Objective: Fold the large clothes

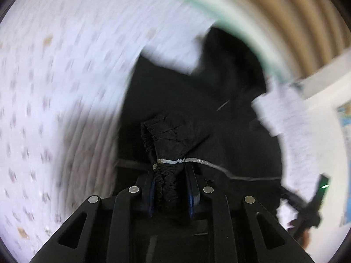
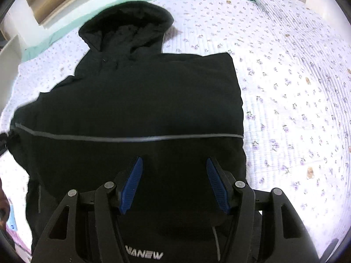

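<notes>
A black hooded jacket (image 2: 140, 100) lies spread on a bed (image 2: 296, 92) covered by a white quilt with small purple flowers, its hood (image 2: 127, 28) pointing away toward the headboard side and a thin grey reflective stripe (image 2: 131, 139) running across its body. The right side looks already turned in, giving a straight edge there — a judgement from how that edge lies.

The left claw (image 1: 171, 188) is clamped on a gathered, elasticated bunch of the black fabric (image 1: 166, 144), likely a cuff or hem corner, with the grey stripe crossing just above its fingertips. Its view is heavily smeared, so the claw appears to be swinging fast; holding the bunched elastic gives a firm grip for carrying that part over the body of the jacket.

The right claw (image 2: 174, 184) hangs over the lower middle of the jacket with its blue pads (image 2: 131, 186) well apart and nothing between them — probably placed there to pin or steady the body while the other side is folded. Whether it touches the cloth cannot be told.

No containers show in either view.
</notes>
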